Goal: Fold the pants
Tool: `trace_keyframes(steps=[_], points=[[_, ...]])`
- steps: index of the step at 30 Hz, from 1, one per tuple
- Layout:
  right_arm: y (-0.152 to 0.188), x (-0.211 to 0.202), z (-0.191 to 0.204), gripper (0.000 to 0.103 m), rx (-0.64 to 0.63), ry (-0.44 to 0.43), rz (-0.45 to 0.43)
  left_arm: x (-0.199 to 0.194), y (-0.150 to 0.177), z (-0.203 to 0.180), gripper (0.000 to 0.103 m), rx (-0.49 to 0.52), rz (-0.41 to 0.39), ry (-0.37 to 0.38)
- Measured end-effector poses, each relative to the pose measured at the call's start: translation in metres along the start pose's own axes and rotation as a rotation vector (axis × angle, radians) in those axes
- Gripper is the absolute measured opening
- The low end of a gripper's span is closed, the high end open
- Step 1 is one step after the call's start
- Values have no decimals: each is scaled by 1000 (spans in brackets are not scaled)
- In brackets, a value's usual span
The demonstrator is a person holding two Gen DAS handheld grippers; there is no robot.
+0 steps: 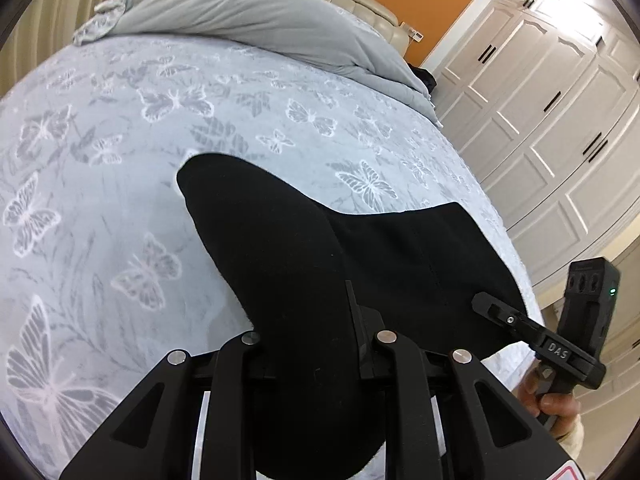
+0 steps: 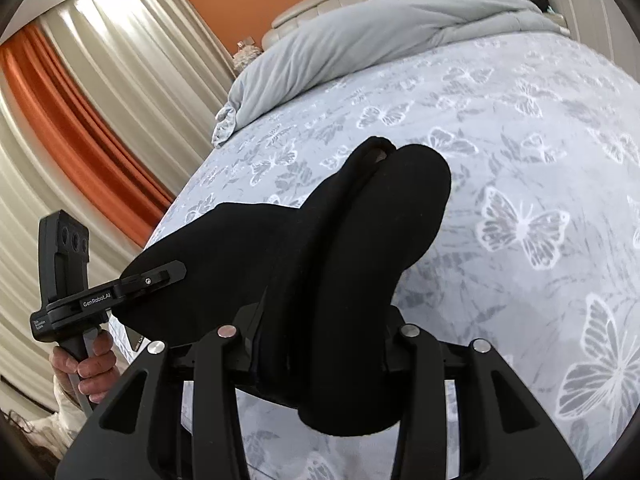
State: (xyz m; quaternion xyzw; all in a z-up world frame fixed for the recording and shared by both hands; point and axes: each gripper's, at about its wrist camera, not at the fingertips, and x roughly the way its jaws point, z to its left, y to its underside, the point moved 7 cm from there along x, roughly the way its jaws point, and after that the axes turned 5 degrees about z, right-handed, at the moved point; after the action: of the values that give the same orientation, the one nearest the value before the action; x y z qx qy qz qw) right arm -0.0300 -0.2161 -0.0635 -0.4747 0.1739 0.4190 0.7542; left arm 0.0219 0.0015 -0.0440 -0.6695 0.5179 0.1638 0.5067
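The black pants [image 1: 360, 264] hang in the air above the bed, held at two spots along one edge. My left gripper [image 1: 316, 312] is shut on the pants, and the cloth bulges over and hides its fingertips. In the left wrist view my right gripper [image 1: 492, 310] bites the pants edge at the right. In the right wrist view the pants [image 2: 352, 264] drape over my right gripper [image 2: 324, 320], which is shut on them. My left gripper [image 2: 172, 272] pinches the cloth at the left there.
The bed [image 1: 120, 160] has a pale blue butterfly-print cover. A grey duvet [image 1: 240, 8] is bunched at the headboard end. White wardrobe doors [image 1: 560, 120] stand to the right of the bed. Orange and cream curtains [image 2: 80, 100] hang to its left.
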Motion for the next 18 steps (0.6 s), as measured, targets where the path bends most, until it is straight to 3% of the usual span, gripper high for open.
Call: trace_keyframes(steps=[9, 18], points=[[-34, -11, 13, 38, -8, -15, -87, -14, -31, -8, 18, 27, -89, -18], [-96, -27, 26, 38, -37, -32, -177, -40, -100, -32, 18, 114, -190, -63]])
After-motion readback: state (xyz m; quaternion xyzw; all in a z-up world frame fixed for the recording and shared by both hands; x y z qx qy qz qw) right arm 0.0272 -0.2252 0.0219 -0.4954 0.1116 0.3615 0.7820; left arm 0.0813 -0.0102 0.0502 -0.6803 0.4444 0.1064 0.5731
